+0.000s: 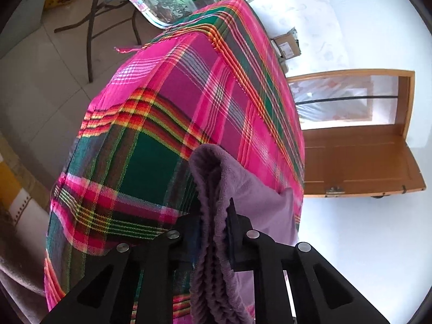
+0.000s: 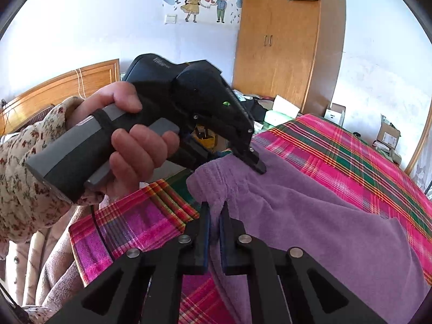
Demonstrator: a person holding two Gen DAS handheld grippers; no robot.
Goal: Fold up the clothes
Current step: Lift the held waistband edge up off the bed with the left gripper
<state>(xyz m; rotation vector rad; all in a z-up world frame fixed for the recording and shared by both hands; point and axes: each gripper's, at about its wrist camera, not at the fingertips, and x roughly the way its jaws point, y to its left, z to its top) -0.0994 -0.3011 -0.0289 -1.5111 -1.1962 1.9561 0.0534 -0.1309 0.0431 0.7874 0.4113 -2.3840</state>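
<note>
- Right now the purple fleece garment [image 2: 310, 224] lies over the pink-and-green plaid cloth [image 2: 351, 148] that covers the surface, with its near edge lifted off that cloth.
- My left gripper [image 1: 216, 229] pinches a bunched fold of the fleece, and the soft purple fabric [image 1: 216, 189] rises in a ridge between the two fingers, which press in from both sides.
- From my right wrist camera I see that same left gripper [image 2: 253, 162] biting the far corner of the garment, with my left hand [image 2: 129, 145] wrapped round its grey handle and a floral sleeve [image 2: 24, 172] behind it.
- My right gripper [image 2: 214, 232] is nearly pressed together on the near edge of the fleece, with a thin strip of purple caught in the narrow gap.
- The plaid cloth [image 1: 167, 124] drapes over the edge and hangs down toward the tiled floor [image 1: 40, 75].
- Beyond it, a wooden wardrobe [image 2: 286, 43] stands against the white wall, next to a cartoon couple sticker [image 2: 205, 0].
- On the left camera's side, a wooden door [image 1: 359, 159] stands open, and cardboard boxes [image 1: 287, 44] sit by the wall.
</note>
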